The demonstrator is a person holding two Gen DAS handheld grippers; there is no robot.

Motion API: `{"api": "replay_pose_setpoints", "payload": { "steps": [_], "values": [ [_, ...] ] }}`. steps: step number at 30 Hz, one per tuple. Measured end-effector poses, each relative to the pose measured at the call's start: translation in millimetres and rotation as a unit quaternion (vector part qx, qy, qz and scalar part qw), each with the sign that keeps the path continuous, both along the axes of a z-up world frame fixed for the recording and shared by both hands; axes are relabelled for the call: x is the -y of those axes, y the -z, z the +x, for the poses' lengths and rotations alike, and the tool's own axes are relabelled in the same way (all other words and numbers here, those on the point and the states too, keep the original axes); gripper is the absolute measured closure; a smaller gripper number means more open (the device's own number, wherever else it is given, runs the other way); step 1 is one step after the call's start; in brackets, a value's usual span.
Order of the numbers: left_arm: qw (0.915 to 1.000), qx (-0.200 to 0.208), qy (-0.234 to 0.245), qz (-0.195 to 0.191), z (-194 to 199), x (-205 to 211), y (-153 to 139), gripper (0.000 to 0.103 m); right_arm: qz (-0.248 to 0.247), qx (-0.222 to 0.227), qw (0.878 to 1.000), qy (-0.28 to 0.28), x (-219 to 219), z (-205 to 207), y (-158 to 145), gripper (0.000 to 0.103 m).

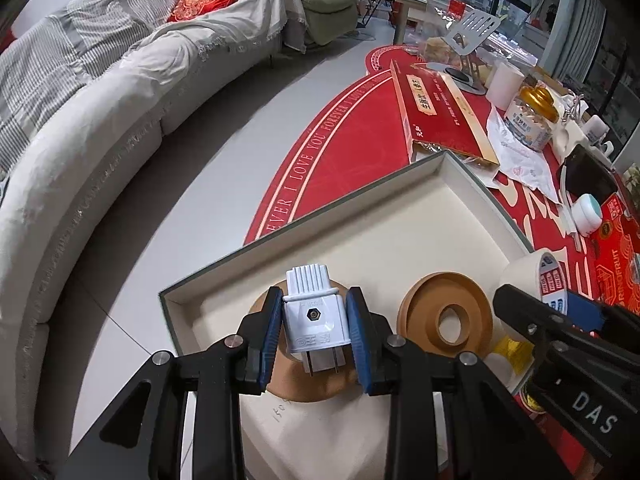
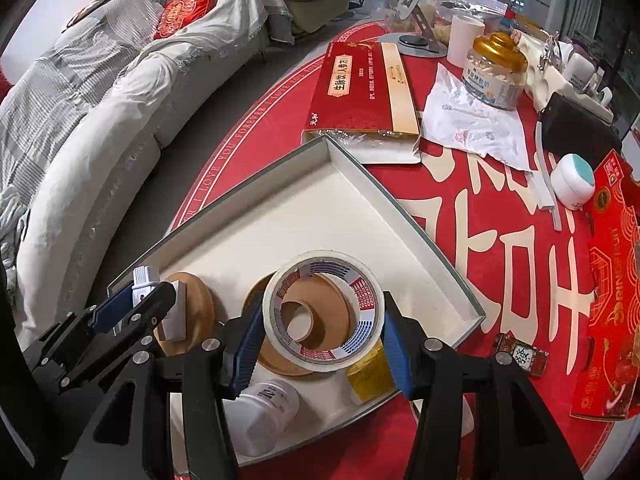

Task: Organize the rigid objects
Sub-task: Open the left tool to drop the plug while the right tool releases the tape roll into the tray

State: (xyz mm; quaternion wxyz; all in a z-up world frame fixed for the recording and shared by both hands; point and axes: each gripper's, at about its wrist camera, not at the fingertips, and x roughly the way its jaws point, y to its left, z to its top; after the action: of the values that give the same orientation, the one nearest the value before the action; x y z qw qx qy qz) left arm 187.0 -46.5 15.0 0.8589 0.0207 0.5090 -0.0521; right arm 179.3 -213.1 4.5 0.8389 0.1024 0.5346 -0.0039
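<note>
My left gripper (image 1: 313, 330) is shut on a white power plug (image 1: 314, 318), held over a flat brown disc (image 1: 316, 384) in the shallow white tray (image 1: 360, 220). My right gripper (image 2: 320, 336) is shut on a roll of white tape (image 2: 324, 316), held above a brown ring (image 2: 304, 320) in the same tray (image 2: 400, 240). The brown ring (image 1: 446, 320) and the tape (image 1: 536, 276) also show in the left wrist view. The plug (image 2: 146, 280) and left gripper show at the left of the right wrist view.
A white bottle (image 2: 264, 412) and a gold packet (image 2: 368, 376) lie in the tray's near end. On the red tablecloth are a long red box (image 2: 360, 92), a gold-lidded jar (image 2: 496, 68), a tissue (image 2: 476, 124), a small white jar (image 2: 572, 180), an orange-red box (image 2: 612, 288) and a small dark packet (image 2: 524, 354). A sofa (image 1: 100, 140) stands left.
</note>
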Motion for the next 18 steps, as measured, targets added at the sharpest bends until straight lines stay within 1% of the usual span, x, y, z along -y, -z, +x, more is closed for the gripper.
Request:
{"api": "replay_pose_setpoints", "payload": {
  "steps": [2,3,4,5,6,7,8,9,11,14,16,18],
  "values": [
    [0.9999,-0.008,0.007,-0.006,2,2,3,0.068,-0.001,-0.004,1.000,-0.002,0,2,4,0.048],
    [0.9999,-0.011,0.009,-0.007,2,3,5,0.062,0.001,-0.008,1.000,-0.007,-1,3,6,0.047],
    [0.9999,-0.009,0.002,0.003,1,3,6,0.051,0.007,-0.012,1.000,-0.015,-2,4,8,0.047],
    [0.9999,-0.007,-0.007,0.011,1,2,6,0.043,0.009,-0.013,1.000,-0.022,-3,3,10,0.044],
    [0.9998,-0.006,-0.015,0.013,0,-2,5,0.023,-0.011,-0.013,1.000,-0.016,-2,1,9,0.033],
    [0.9997,-0.008,-0.025,0.002,0,-8,5,0.007,-0.028,-0.010,1.000,-0.008,1,-1,7,0.025],
    [0.9996,-0.009,-0.027,-0.009,0,-10,4,0.002,-0.039,-0.003,0.999,-0.001,6,-4,5,0.015],
    [0.9993,-0.006,-0.031,-0.020,-2,-13,2,0.000,-0.034,0.006,0.999,0.001,13,-9,2,0.013],
    [0.9991,0.007,-0.038,-0.021,-7,-17,-5,0.000,-0.018,0.014,1.000,0.009,29,-21,-4,0.013],
    [0.9988,0.015,-0.040,-0.025,-17,-21,-12,0.000,-0.035,0.021,0.997,0.064,62,-44,-6,0.013],
    [0.9986,0.011,-0.036,-0.036,-26,-23,-14,0.000,-0.047,0.009,0.993,0.112,89,-56,3,0.013],
    [0.9984,0.011,-0.032,-0.045,-36,-24,-17,0.000,-0.052,-0.022,0.988,0.146,111,-59,18,0.013]
  ]
}}
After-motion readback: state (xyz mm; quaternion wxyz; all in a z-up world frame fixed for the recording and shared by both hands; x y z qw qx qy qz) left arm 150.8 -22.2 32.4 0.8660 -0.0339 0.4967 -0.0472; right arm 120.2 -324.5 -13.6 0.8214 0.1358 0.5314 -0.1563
